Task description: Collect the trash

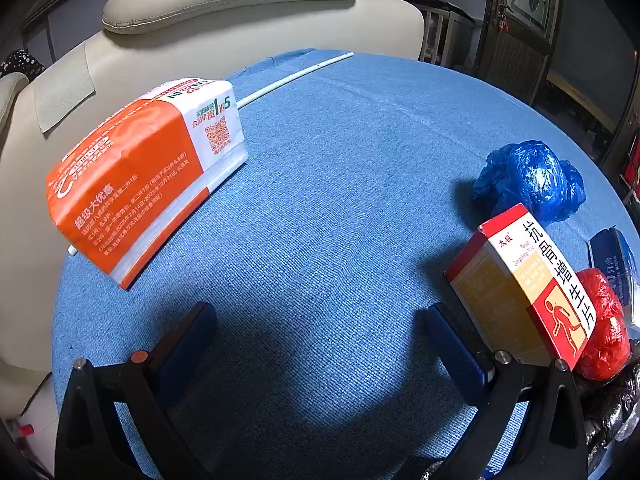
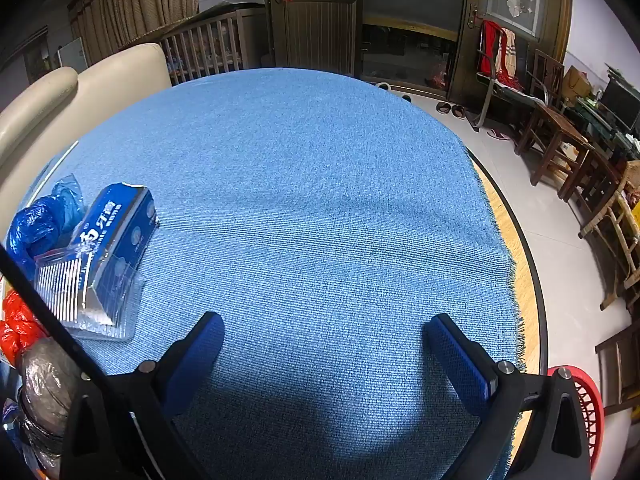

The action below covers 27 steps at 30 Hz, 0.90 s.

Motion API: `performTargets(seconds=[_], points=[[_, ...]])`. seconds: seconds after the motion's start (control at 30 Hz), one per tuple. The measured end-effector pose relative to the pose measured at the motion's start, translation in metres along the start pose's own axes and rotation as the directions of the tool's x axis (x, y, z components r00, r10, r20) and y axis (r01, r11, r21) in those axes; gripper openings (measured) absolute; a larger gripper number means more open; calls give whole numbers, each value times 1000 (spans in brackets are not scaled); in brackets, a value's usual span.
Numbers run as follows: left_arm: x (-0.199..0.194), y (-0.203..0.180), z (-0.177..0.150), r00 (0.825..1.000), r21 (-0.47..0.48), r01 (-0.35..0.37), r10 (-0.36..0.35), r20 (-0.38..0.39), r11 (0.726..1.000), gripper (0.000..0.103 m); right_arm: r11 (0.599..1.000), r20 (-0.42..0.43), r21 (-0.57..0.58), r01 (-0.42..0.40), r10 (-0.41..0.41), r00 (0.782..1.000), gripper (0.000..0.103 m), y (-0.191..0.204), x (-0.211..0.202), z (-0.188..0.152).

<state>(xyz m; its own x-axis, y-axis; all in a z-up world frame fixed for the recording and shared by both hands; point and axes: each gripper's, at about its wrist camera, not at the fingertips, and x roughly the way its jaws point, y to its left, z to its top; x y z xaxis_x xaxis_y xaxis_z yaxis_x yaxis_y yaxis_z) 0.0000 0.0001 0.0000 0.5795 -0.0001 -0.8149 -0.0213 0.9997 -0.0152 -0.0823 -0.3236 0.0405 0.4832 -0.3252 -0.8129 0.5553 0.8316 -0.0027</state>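
table [image 2: 320, 184]: round, covered by a blue cloth.
tissue pack [image 1: 144, 176]: orange and white, lay at the far left by the sofa [image 1: 224, 28].
medicine box [image 1: 528, 280]: leaned at the right, beside a red bag [image 1: 604, 320] and a blue bag [image 1: 532, 176].
toothpaste box [image 2: 108, 240]: lay on the left.
left gripper [image 1: 320, 344]: fingers wide apart, empty, over bare cloth.
right gripper [image 2: 324, 352]: fingers wide apart, empty.
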Motion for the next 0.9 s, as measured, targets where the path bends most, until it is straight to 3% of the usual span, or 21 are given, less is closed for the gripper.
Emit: performTargets(seconds=[0.27, 0.37, 0.4, 0.43, 0.57, 0.7, 0.9], points=[[-2, 2, 0, 1000, 37, 9, -9, -7, 999, 103, 1000, -2, 3, -2, 2, 1000, 103, -2, 3, 3], [-23, 13, 3, 997, 52, -54, 51, 55, 997, 103, 998, -68, -18, -59, 58, 996, 103, -5, -2, 1], [-36, 18, 3, 996, 48, -49, 45, 83, 998, 103, 992, -92, -1, -129, 128, 987, 103, -12, -11, -1], [-48, 22, 3, 994, 42, -40, 35, 105, 998, 103, 985, -77, 21, -169, 170, 982, 103, -19, -22, -4], [-105, 28, -5, 980, 32, -14, 7, 198, 999, 103, 981, 4, -2, -192, 192, 981, 103, -34, -70, -14], [-153, 22, -30, 965, 57, 52, -65, 256, 997, 103, 961, 93, -85, -265, 272, 958, 103, -33, -133, -47], [-186, 0, -75, 958, 174, 149, -186, 217, 973, 103, 953, 205, -134, -273, 296, 933, 103, -37, -200, -100]])
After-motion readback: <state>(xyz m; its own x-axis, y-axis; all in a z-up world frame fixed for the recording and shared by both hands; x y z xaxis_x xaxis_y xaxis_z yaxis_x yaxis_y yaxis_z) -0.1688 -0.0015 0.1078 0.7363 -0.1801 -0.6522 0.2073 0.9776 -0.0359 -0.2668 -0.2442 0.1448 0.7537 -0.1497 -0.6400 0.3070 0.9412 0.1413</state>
